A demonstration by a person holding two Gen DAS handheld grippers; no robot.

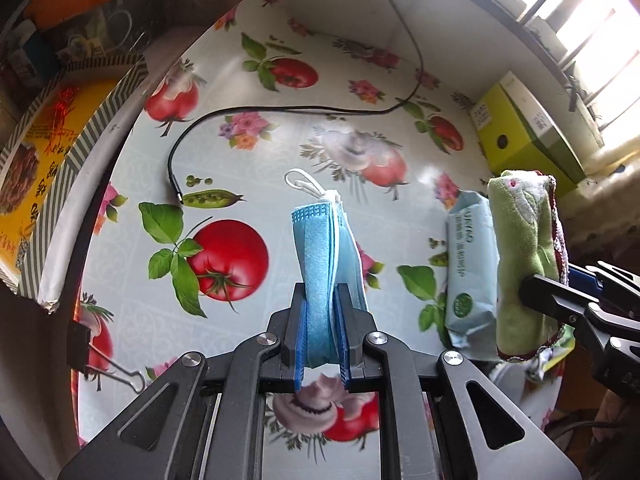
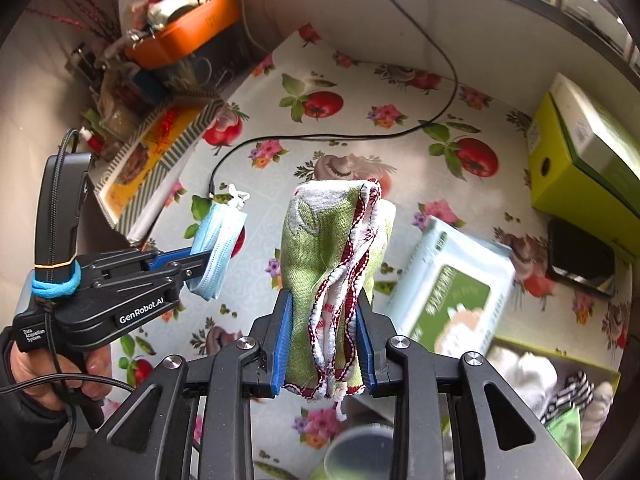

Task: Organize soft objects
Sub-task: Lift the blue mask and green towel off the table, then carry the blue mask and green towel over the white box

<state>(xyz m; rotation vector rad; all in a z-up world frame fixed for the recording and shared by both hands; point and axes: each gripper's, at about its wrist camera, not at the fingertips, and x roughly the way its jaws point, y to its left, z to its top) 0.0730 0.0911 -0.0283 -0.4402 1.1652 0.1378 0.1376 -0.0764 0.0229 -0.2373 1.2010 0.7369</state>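
Observation:
My left gripper is shut on a folded blue face mask and holds it upright above the flowered tablecloth. The mask also shows in the right wrist view, held in the left gripper at the left. My right gripper is shut on a folded green cloth with red-and-white trim, held above the table. That cloth also shows in the left wrist view, with the right gripper on it. A pack of wet wipes lies on the table below the cloth.
A black cable runs across the tablecloth. A yellow-green box stands at the right. A container with white and striped soft items sits at the lower right. A plastic cup is near the front. A binder clip holds the cloth's left edge.

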